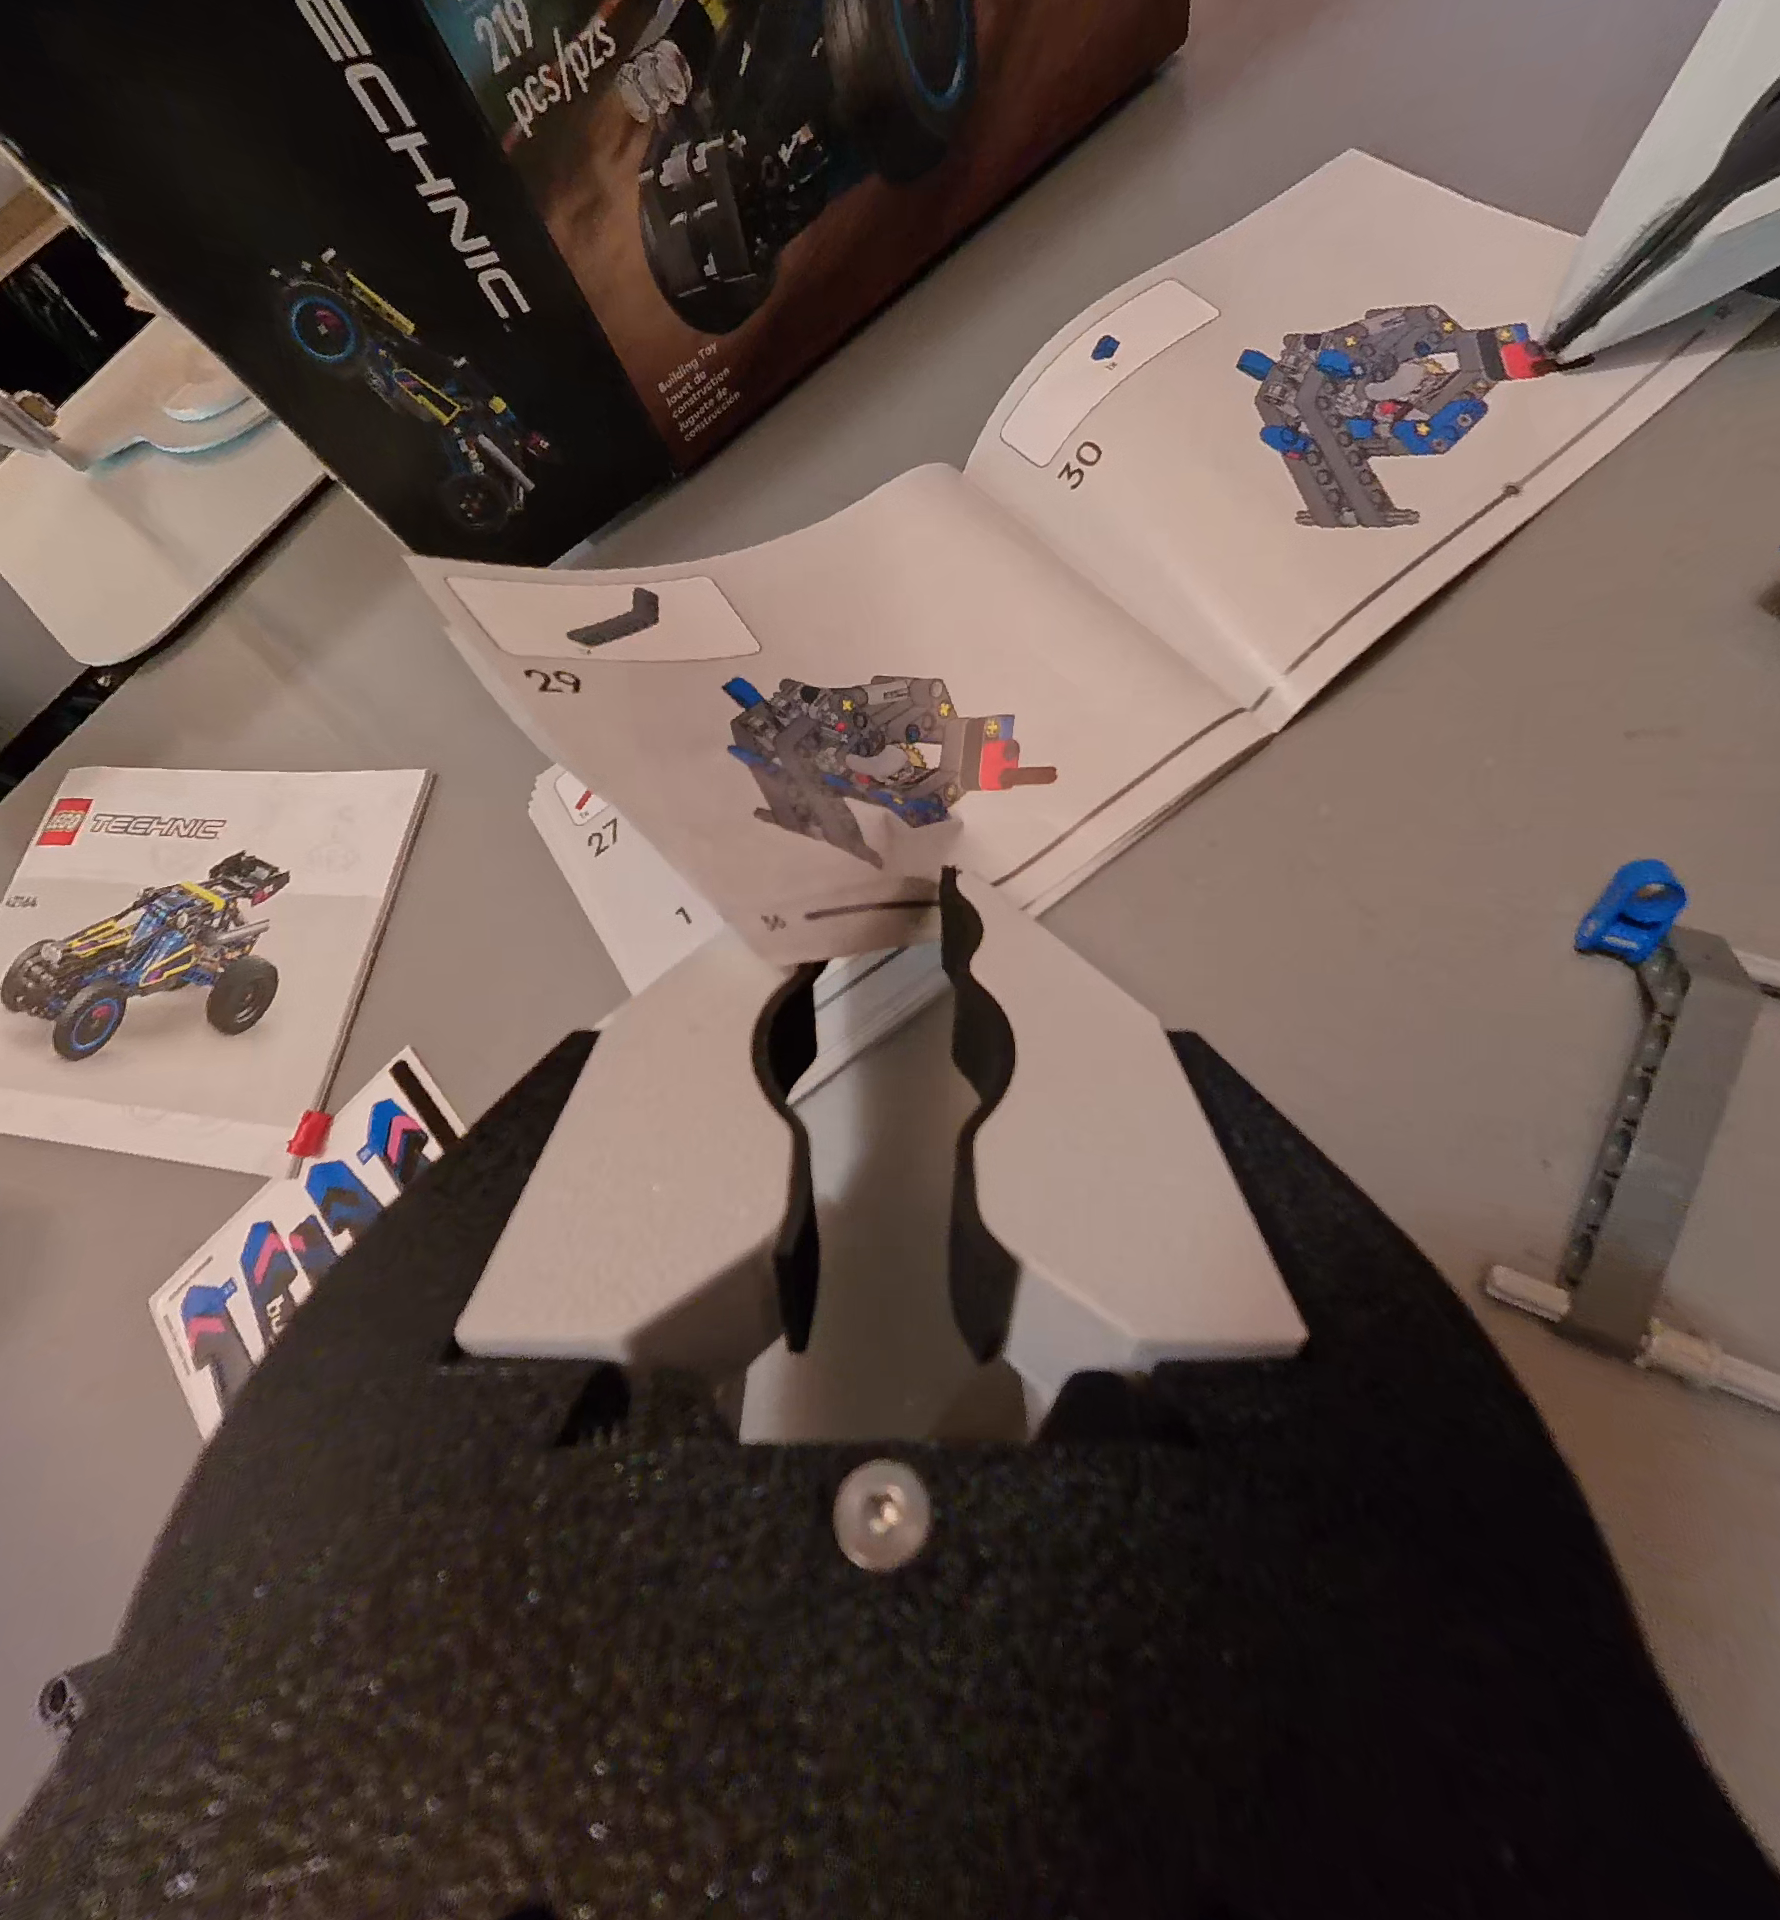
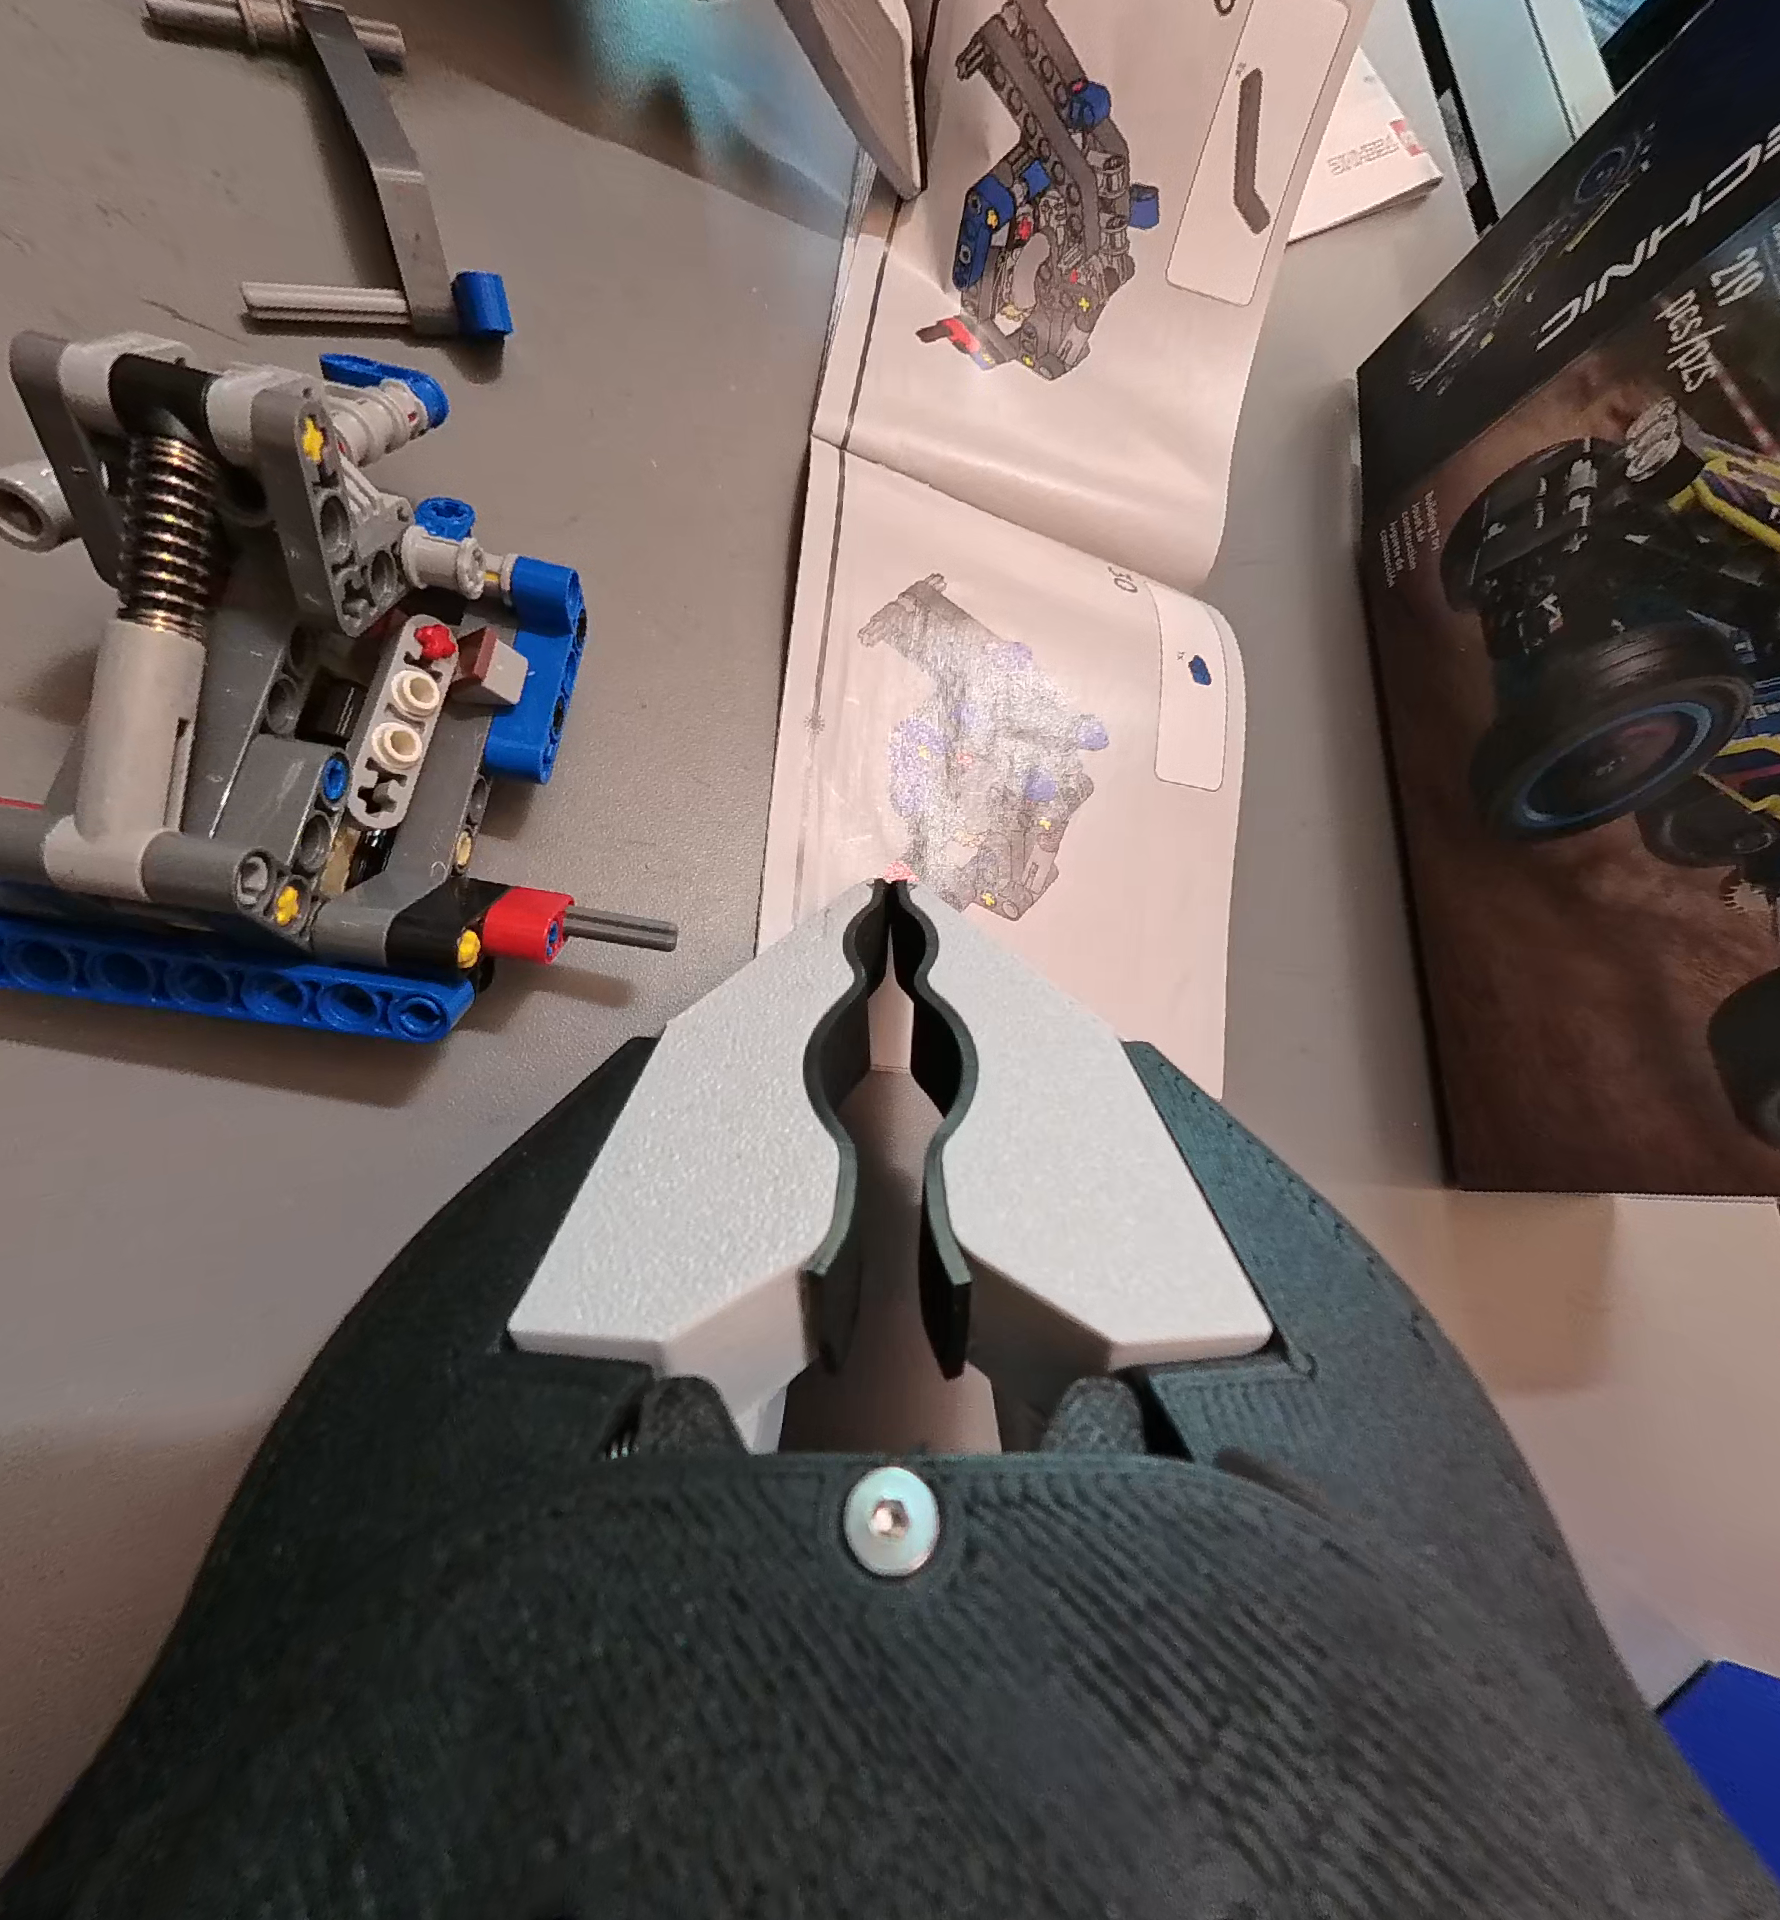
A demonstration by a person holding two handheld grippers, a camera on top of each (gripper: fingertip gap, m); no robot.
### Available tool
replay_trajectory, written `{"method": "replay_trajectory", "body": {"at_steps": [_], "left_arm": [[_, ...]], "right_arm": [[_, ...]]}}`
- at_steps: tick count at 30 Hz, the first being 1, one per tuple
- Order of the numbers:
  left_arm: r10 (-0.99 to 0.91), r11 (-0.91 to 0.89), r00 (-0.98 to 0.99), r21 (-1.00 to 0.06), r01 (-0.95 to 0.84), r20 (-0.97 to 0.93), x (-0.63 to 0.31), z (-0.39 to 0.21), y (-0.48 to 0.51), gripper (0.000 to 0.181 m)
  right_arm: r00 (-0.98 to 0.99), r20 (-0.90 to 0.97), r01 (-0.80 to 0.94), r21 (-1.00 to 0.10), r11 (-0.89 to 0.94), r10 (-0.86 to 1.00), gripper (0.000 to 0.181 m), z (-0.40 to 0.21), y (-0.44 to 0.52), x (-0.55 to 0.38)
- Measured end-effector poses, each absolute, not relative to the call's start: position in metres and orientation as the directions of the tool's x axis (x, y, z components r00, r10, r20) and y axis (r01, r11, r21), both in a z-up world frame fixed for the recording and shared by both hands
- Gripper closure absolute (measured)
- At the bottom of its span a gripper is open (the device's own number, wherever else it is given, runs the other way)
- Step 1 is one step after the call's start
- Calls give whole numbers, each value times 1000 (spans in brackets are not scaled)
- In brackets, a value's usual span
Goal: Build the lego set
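Observation:
The open instruction booklet (image 1: 1125,623) lies on the grey table and also shows in the right wrist view (image 2: 1021,499). My left gripper (image 1: 891,904) is narrowly open. The booklet's lifted near page passes between its fingers and hides the left fingertip. My right gripper (image 2: 888,896) is shut and empty, its tips pressed on the far page; it also shows in the left wrist view (image 1: 1556,348). The part-built grey, blue and red chassis (image 2: 273,675) sits left of the right gripper. A grey beam (image 1: 1634,1091) with a blue connector (image 1: 1629,909) lies to my left gripper's right.
The set's black box (image 1: 553,208) stands behind the booklet and shows at the right (image 2: 1644,623). A second booklet (image 1: 169,956), a sticker sheet (image 1: 283,1226) and a small red piece (image 1: 309,1130) lie at the left. White fixtures (image 1: 117,540) stand beyond the table edge. One gripper's finger ends stand about 20 cm off the other's. The small red piece (image 1: 309,1130) is about 12 cm from my left fingertips.

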State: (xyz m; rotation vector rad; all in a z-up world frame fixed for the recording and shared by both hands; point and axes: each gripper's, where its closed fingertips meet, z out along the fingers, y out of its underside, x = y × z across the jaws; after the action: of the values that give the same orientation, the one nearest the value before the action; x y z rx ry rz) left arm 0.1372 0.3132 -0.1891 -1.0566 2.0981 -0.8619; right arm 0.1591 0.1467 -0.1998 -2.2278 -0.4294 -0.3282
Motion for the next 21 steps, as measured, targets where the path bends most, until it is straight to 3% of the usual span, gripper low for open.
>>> {"method": "replay_trajectory", "body": {"at_steps": [10, 19, 21], "left_arm": [[-849, 450, -477, -783, -430, -226, 134, -185, 315, 155], [-927, 308, -359, -770, -559, -110, 100, -188, 342, 132], [-903, 359, -397, -795, -489, -163, 90, -174, 334, 132]], "right_arm": [[907, 374, 412, -684, -602, 195, 181, -200, 147, 159], [884, 415, 455, -660, -599, 214, 181, -199, 146, 158], [877, 434, 463, -649, -604, 206, 181, -195, 143, 161]]}}
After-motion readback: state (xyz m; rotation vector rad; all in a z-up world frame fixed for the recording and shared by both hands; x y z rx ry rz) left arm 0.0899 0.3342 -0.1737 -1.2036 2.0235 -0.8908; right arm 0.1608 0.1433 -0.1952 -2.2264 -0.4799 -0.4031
